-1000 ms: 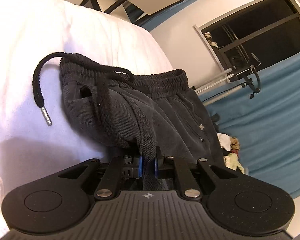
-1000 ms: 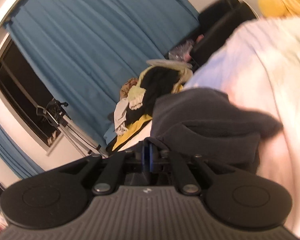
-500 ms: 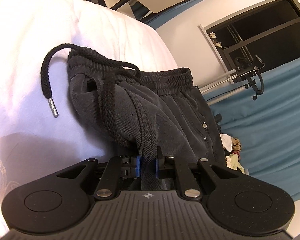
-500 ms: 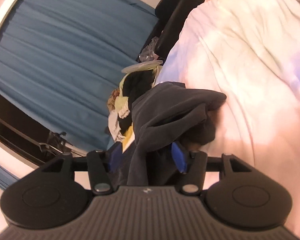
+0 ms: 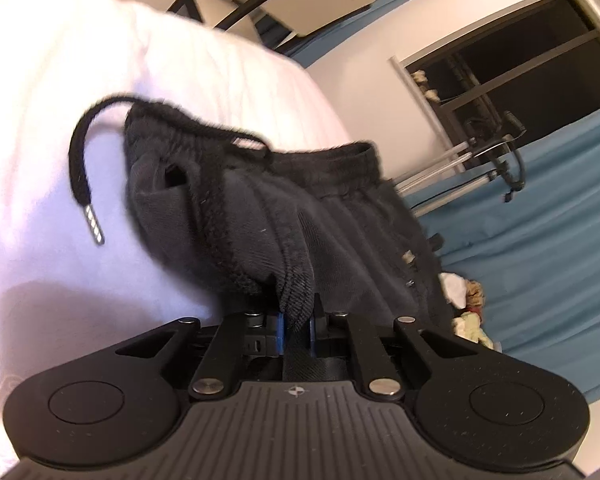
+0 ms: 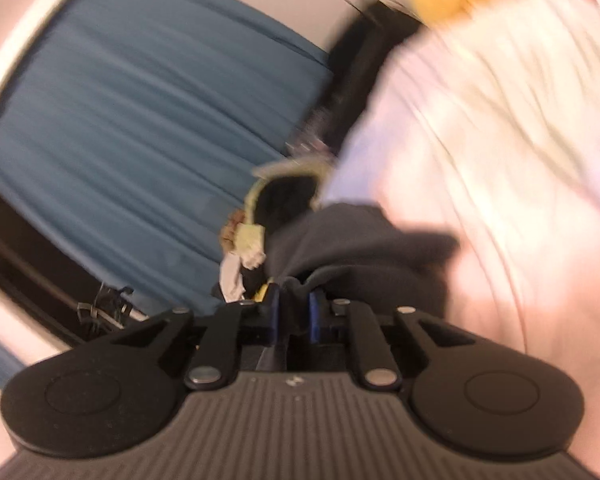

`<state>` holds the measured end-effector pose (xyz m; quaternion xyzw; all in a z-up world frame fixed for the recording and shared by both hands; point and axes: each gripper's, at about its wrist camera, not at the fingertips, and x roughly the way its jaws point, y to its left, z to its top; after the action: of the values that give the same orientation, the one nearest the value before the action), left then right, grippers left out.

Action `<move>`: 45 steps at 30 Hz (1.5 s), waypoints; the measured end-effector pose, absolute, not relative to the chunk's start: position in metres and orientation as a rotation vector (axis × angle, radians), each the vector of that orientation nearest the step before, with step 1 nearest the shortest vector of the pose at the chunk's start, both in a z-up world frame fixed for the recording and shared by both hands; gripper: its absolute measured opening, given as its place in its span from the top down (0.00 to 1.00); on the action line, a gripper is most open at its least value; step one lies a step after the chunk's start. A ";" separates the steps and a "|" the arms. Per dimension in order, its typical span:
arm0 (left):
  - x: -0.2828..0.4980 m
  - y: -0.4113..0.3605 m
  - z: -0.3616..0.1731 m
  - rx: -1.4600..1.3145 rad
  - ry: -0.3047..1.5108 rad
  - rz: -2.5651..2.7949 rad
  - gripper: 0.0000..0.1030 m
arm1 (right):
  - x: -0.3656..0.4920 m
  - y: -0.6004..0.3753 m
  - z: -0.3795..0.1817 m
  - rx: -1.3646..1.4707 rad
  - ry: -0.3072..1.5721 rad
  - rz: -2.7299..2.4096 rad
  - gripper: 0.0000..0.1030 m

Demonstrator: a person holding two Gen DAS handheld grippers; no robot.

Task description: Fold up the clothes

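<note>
1. The bunched black shorts point(image 5: 300, 208) fill the near middle of the white bedding point(image 5: 100, 80).
2. Bare bedding lies open left and far.
3. The clothes pile point(image 5: 466, 304) and blue curtain point(image 5: 540, 220) crowd the right.

Warm indoor light is washing over both my views. Through my left lens the white bedding point(image 5: 40, 80) is blowing out to near glare at upper left, losing its weave; a soft shadow is pooling on it low at left. The black shorts point(image 5: 320, 208) are reading fairly sharp, seams showing, though the cord point(image 5: 80, 160) is smearing a little. The window point(image 5: 520, 60) is showing black. Straight lines are bowing toward the rim, corners vignetting dark. Through my right lens everything ahead is streaking with motion blur: curtain point(image 6: 140, 140) folds, the bedding, a yellow blob at top. Only my own housing is staying crisp.
</note>
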<state>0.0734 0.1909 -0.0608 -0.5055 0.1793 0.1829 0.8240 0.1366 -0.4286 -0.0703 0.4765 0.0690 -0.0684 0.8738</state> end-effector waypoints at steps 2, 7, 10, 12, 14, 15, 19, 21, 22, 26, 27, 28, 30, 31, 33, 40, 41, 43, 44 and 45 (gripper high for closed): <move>0.065 0.192 -0.051 -1.081 0.327 0.356 0.89 | 0.116 -0.413 -0.048 0.902 0.080 -0.124 0.92; 0.054 0.202 -0.042 -1.120 0.266 0.332 0.89 | 0.103 -0.395 -0.016 0.729 -0.019 -0.105 0.98; 0.060 0.211 -0.049 -1.150 0.285 0.357 0.89 | 0.144 -0.401 -0.024 0.716 0.036 -0.117 0.98; 0.066 0.212 -0.053 -1.150 0.306 0.375 0.89 | 0.182 -0.407 -0.040 0.684 0.114 -0.146 0.97; 0.071 0.212 -0.055 -1.136 0.319 0.391 0.89 | 0.219 -0.410 -0.065 0.617 0.225 -0.157 0.96; 0.074 0.211 -0.055 -1.127 0.322 0.395 0.89 | 0.234 -0.411 -0.080 0.591 0.284 -0.153 0.93; 0.080 0.211 -0.058 -1.115 0.335 0.414 0.88 | 0.251 -0.421 -0.118 0.614 0.399 -0.140 0.93; 0.081 0.212 -0.061 -1.117 0.342 0.422 0.88 | 0.244 -0.432 -0.116 0.704 0.380 -0.116 0.77; 0.081 0.213 -0.061 -1.118 0.345 0.424 0.88 | 0.236 -0.438 -0.110 0.759 0.350 -0.092 0.49; 0.077 0.215 -0.063 -1.149 0.348 0.417 0.88 | 0.186 -0.446 -0.082 0.815 0.241 -0.058 0.17; 0.075 0.215 -0.063 -1.150 0.350 0.417 0.88 | 0.176 -0.448 -0.080 0.825 0.253 -0.085 0.17; 0.074 0.214 -0.064 -1.149 0.352 0.419 0.87 | 0.165 -0.451 -0.080 0.853 0.271 -0.118 0.17; 0.072 0.212 -0.064 -1.147 0.356 0.421 0.87 | 0.145 -0.456 -0.094 0.973 0.316 -0.172 0.19; 0.071 0.212 -0.065 -1.149 0.358 0.421 0.87 | 0.137 -0.459 -0.102 1.038 0.339 -0.191 0.21; 0.071 0.212 -0.065 -1.150 0.359 0.423 0.87 | 0.126 -0.463 -0.119 1.149 0.397 -0.230 0.24; 0.075 0.209 -0.071 -1.138 0.372 0.441 0.87 | 0.144 -0.443 -0.128 1.108 0.468 -0.146 0.35; 0.075 0.209 -0.072 -1.136 0.373 0.443 0.87 | 0.148 -0.438 -0.127 1.077 0.465 -0.126 0.36; 0.077 0.207 -0.072 -1.121 0.373 0.453 0.87 | 0.159 -0.429 -0.123 0.997 0.460 -0.121 0.77; 0.078 0.206 -0.072 -1.110 0.371 0.456 0.87 | 0.164 -0.425 -0.121 0.951 0.465 -0.130 0.90; 0.078 0.206 -0.071 -1.097 0.371 0.458 0.87 | 0.166 -0.421 -0.120 0.919 0.464 -0.136 0.93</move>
<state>0.0782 0.2057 -0.0709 -0.5136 0.1737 0.2145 0.8124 0.1663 -0.4214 -0.1202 0.4392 0.2219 -0.0647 0.8681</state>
